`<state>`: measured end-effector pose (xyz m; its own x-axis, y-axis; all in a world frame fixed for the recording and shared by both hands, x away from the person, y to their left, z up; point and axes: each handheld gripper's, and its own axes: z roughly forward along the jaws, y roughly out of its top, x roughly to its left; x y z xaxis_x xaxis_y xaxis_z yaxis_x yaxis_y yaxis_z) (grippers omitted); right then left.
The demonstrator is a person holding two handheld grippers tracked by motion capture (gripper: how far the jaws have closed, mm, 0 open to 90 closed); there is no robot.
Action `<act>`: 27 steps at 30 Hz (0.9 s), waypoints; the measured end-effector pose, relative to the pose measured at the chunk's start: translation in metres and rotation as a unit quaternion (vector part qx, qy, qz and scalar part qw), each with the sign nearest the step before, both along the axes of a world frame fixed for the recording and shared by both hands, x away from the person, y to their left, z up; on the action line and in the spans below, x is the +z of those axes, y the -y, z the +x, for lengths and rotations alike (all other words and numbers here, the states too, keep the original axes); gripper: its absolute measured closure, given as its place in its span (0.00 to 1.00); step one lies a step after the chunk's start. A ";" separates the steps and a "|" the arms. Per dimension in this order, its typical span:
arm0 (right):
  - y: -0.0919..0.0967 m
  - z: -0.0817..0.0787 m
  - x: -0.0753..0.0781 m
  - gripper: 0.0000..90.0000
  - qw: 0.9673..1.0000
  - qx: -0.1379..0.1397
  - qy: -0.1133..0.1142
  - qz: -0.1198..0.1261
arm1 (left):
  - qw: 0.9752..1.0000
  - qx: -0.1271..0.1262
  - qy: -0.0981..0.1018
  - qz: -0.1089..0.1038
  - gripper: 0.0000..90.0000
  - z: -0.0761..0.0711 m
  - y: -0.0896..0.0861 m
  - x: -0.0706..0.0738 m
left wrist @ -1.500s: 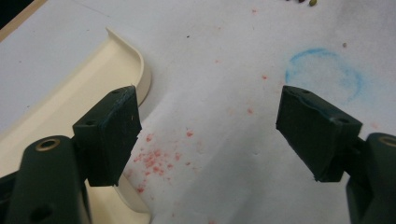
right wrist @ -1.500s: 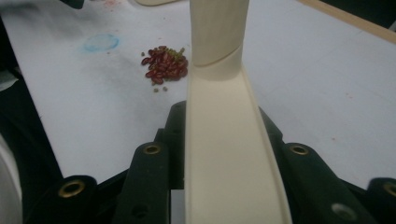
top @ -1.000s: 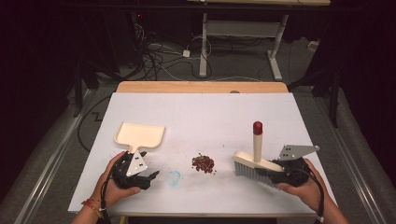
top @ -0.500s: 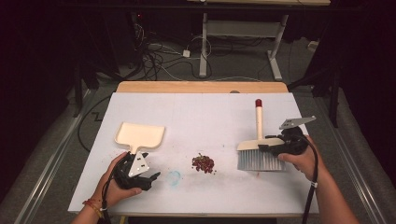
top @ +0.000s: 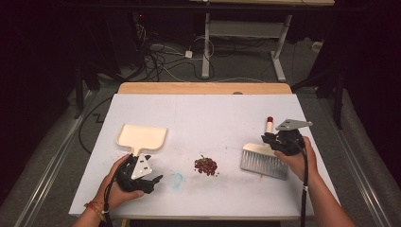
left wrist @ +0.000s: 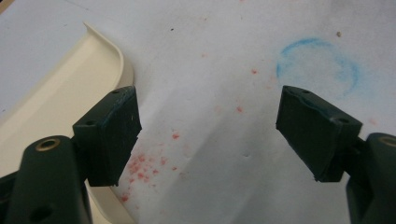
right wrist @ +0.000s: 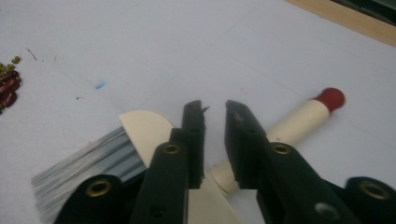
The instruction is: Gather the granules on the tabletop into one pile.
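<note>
1. The brush lies at the surface's right, light, stiff-handled, soft-bristled; we take it at the neck.
2. Our right gripper has just been closing and now pinches that neck.
3. Our left gripper gapes empty beside the dustpan; beans wait between.

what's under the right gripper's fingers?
The brush: its cream neck passes beneath the right gripper, bristles to one side, red-tipped handle end to the other. The fingers cover the neck, so actual contact is hidden.
</note>
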<state>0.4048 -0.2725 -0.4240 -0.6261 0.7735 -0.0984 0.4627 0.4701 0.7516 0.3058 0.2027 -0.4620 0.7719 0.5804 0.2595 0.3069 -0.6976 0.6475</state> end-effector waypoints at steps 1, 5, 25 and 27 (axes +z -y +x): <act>-0.005 0.001 -0.003 0.91 1.000 0.003 -0.002 -0.005 | 1.000 -0.001 -0.001 0.001 0.23 0.000 0.000 0.000; -0.014 0.012 -0.017 0.92 0.999 -0.015 -0.019 -0.030 | 1.000 -0.002 -0.003 0.003 0.23 0.000 0.000 -0.001; 0.022 0.025 -0.030 0.97 0.992 -0.096 -0.047 -0.066 | 1.000 -0.007 -0.005 0.009 0.24 0.000 0.001 -0.002; 0.015 0.029 -0.031 0.96 0.992 -0.095 -0.038 -0.078 | 1.000 -0.007 -0.005 0.008 0.24 0.000 0.001 -0.002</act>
<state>0.4335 -0.2877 -0.4548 -0.4801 0.8577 -0.1841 0.6070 0.4763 0.6361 0.3058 0.2017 -0.4639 0.7830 0.5651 0.2600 0.3036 -0.7120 0.6332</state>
